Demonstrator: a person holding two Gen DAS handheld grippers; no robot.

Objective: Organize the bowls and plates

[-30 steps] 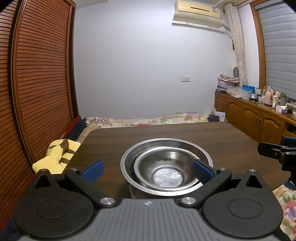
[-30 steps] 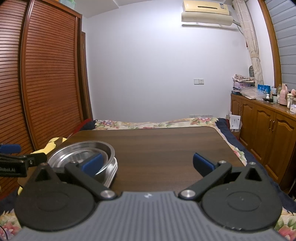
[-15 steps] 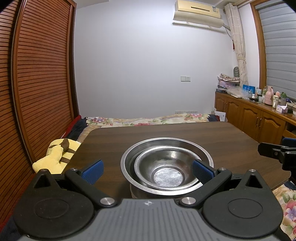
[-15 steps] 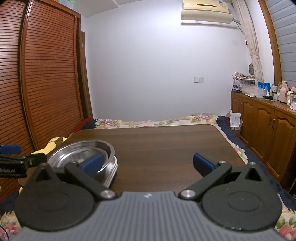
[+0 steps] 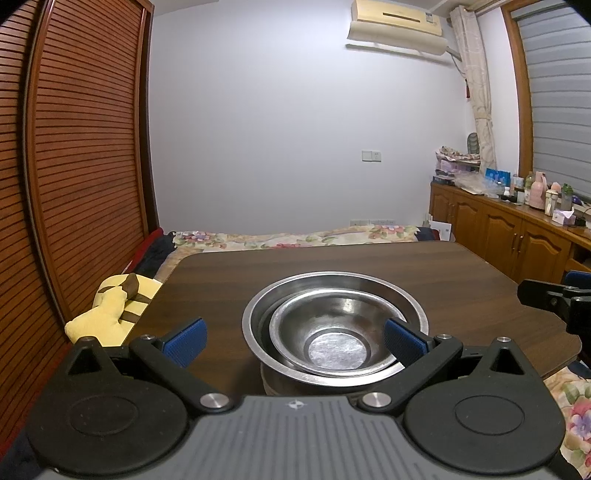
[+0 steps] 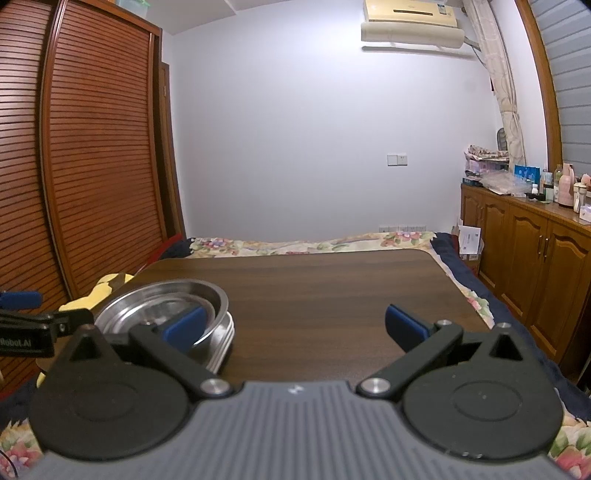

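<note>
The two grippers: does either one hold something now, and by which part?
Nothing is held. The left gripper and the right gripper are both open; the stacked steel bowls rest on the table.

Only text I could read was "Robot.AI", white on the black body of my left gripper, seen from my right cam. AC unit had a label, too small to read.

Left gripper jaws spread wide, right gripper jaws likewise, both level
</note>
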